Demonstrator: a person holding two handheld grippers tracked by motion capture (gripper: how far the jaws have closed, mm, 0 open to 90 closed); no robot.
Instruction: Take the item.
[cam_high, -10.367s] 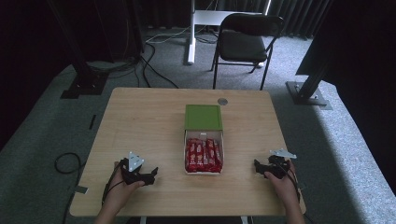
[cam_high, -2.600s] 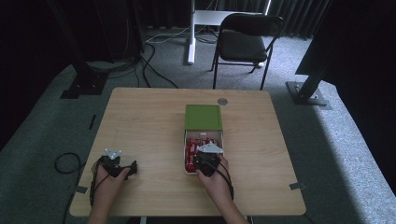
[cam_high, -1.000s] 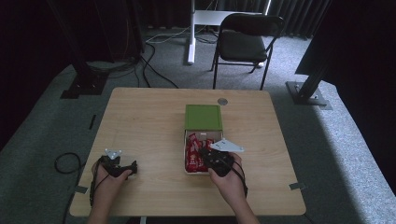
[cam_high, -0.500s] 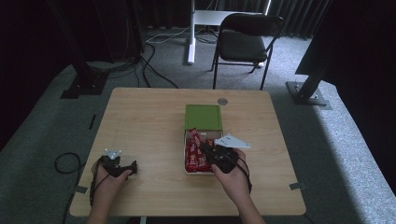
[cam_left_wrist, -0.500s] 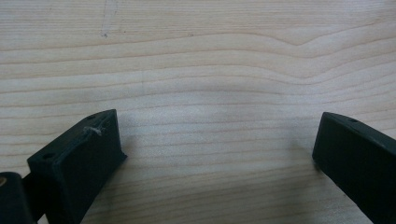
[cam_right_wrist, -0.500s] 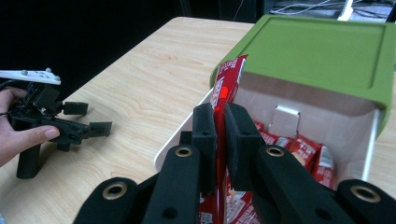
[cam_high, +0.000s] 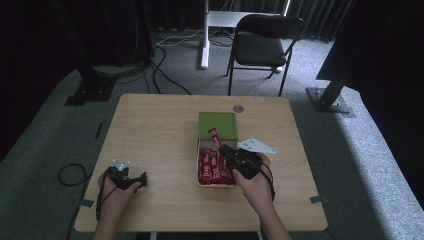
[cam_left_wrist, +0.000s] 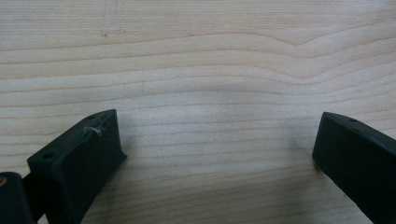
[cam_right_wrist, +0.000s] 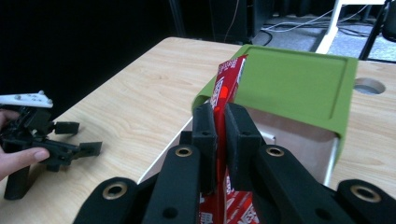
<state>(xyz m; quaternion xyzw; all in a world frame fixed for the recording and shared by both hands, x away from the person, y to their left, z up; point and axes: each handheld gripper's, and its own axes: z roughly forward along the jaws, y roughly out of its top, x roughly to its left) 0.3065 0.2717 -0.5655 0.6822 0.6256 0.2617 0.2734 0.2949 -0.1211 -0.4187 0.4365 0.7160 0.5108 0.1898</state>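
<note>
A white box with several red wrapped bars sits mid-table, its green lid lying just behind it. My right gripper is shut on one red bar, lifted clear above the box and tilted up toward the lid. In the right gripper view the red bar stands pinched between the black jaws of that right gripper, in front of the green lid. My left gripper rests open on the wood near the front left edge; its left gripper view has bare table between the jaws.
A round grommet is set in the table's far edge behind the lid. A black folding chair and cables lie on the floor beyond the table. The wooden table is bare to the left of the box.
My right gripper has risen from the box with one red bar pinched in it, and the bar now sticks up over the lid's near edge. The left gripper has stayed put.
</note>
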